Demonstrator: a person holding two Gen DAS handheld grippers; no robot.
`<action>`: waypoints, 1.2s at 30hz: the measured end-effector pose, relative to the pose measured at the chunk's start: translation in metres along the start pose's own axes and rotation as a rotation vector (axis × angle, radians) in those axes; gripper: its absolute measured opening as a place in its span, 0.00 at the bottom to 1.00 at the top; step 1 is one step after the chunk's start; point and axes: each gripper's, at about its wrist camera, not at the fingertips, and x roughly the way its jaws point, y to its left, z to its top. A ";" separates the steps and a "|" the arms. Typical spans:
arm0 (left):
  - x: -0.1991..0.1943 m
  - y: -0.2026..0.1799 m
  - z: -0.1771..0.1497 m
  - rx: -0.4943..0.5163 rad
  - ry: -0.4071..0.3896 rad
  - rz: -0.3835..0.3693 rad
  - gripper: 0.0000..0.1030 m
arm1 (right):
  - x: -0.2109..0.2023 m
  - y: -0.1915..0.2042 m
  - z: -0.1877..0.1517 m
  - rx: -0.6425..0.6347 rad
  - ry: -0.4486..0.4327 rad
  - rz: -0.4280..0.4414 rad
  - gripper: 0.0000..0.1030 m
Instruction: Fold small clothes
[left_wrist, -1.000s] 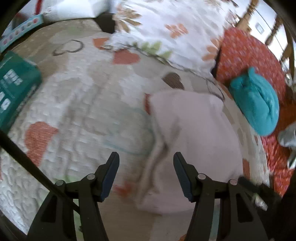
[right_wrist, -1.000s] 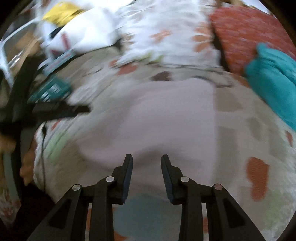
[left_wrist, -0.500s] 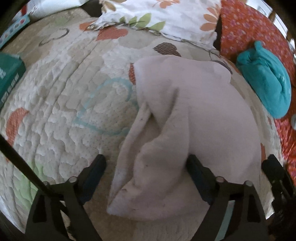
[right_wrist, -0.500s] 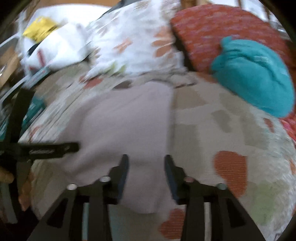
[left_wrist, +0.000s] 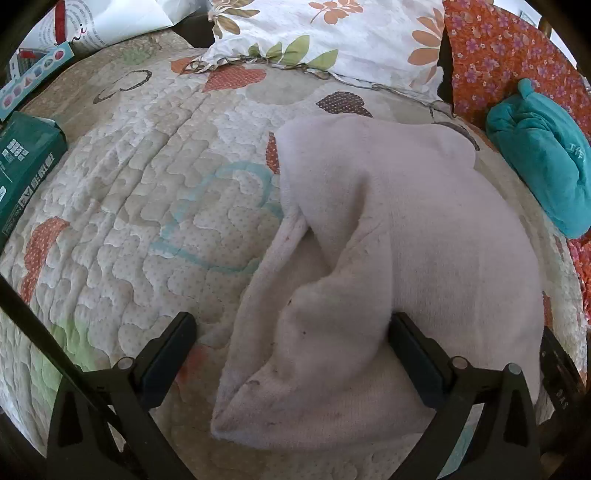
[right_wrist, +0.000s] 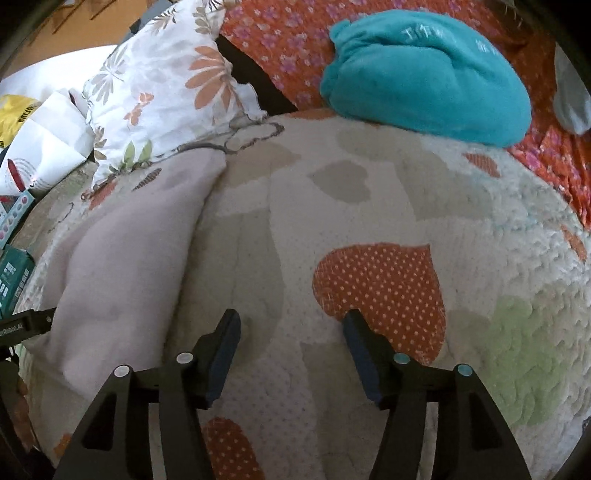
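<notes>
Surroundings: white pillow w/ orange flower and green leaf print (left_wrist: 332, 40) lay at the far side of the bed's quilted cream cover w/ heart patches (left_wrist: 147, 206), an orange floral cushion (left_wrist: 509, 55) beside it on the right. A teal fleece garment, bunched up (right_wrist: 424, 70), sat on that cushion, overlapping the quilt edge. Dark green printed box (left_wrist: 26, 162) at the quilt's left edge, white printed paper bag (left_wrist: 110, 18) behind it. A grey cloth item (right_wrist: 572, 99) showed at the right rim of the right wrist view, too cut off to tell more.

Task thing: pale pink fleece garment, folded over on itself (left_wrist: 406, 229), lay on the quilt near the middle, its near end rumpled w/ a raised fold.

Room: quilt left of the pink garment bare as far as the box; right of it, bare quilt as far as the teal bundle.

Hands: left gripper (left_wrist: 291, 339) pointed steeply down, jaws opening and spread wide, straddling the garment's near fold; right-hand jaw touched the cloth, left-hand jaw clear of it, no pinch. Right gripper (right_wrist: 291, 332) pointed down over bare quilt just right of the garment, jaws opening, nothing btw them
</notes>
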 end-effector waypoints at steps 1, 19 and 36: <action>0.000 0.000 0.000 0.001 0.000 0.001 1.00 | 0.001 0.002 -0.001 -0.013 0.001 -0.003 0.74; -0.002 0.006 0.001 -0.109 0.006 -0.030 1.00 | 0.009 0.015 -0.004 -0.066 0.000 -0.028 0.85; -0.003 0.002 -0.001 -0.093 -0.003 -0.004 1.00 | 0.010 0.015 -0.004 -0.068 0.000 -0.029 0.86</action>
